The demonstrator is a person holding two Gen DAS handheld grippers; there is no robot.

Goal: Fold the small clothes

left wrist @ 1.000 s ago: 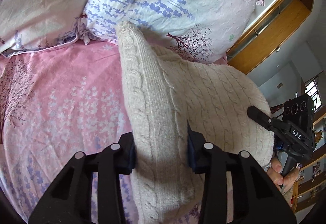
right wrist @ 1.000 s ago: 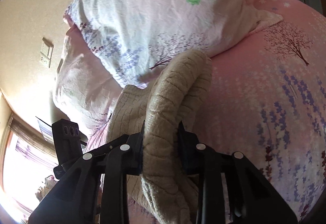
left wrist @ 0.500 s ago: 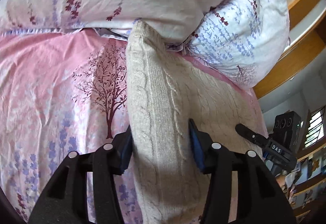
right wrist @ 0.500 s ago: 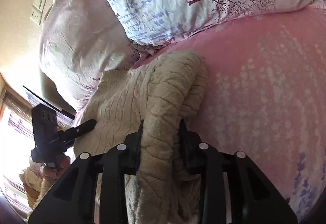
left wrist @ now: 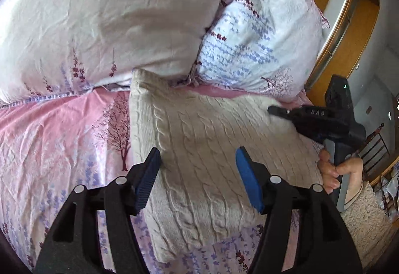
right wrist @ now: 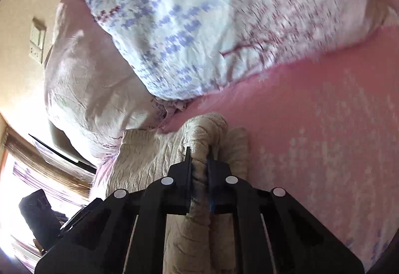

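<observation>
Left gripper [left wrist: 197, 174] just released, jaws now wide apart above cream sweater [left wrist: 199, 149], lying flat on pink bedsheet [left wrist: 62, 137] near pillows [left wrist: 124, 25]. Right gripper [right wrist: 199, 162] still clamped on sweater's right edge, blurry though. Fold probably laid; right release next.

Ahead of my hand-held grippers, two pillows [left wrist: 112, 25] [left wrist: 261, 32] block passage beyond the sweater [left wrist: 212, 149]. Open bed sheet [left wrist: 57, 144] lies to its left.
</observation>
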